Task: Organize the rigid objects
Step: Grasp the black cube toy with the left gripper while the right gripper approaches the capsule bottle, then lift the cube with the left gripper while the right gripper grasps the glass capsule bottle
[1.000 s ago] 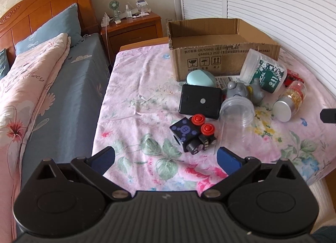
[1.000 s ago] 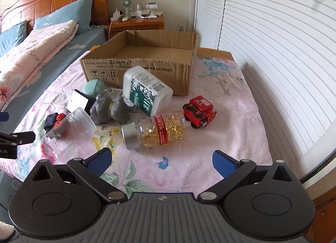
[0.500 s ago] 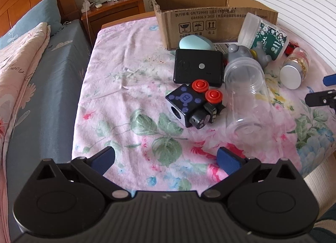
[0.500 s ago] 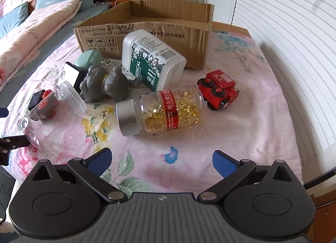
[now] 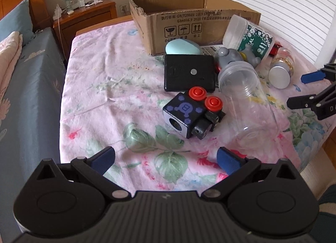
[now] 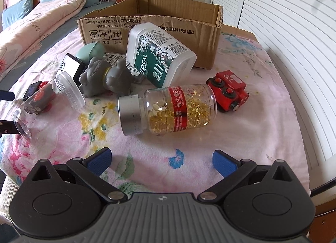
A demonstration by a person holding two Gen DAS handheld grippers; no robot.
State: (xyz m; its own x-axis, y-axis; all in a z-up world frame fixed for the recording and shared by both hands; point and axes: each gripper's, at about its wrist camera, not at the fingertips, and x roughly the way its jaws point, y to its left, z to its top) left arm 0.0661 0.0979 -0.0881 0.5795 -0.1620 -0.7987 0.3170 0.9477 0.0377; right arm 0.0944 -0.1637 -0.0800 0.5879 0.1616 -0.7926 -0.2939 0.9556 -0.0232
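Black and blue, our left gripper (image 5: 166, 158) hangs spread wide over the floral sheet (image 5: 100, 87); the toy cube (image 5: 184, 114) lies just ahead between its fingers, the clear jar (image 5: 245, 100) to its right. From the right wrist, our right gripper (image 6: 161, 160) gapes wide too, the capsule bottle (image 6: 168, 109) lying ahead, the cardboard box (image 6: 151, 22) beyond.

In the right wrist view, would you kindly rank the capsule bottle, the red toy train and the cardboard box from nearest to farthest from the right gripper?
1. Capsule bottle: lying on its side straight ahead of the right gripper.
2. Red toy train: behind the bottle, to the right.
3. Cardboard box: at the back, open-topped.
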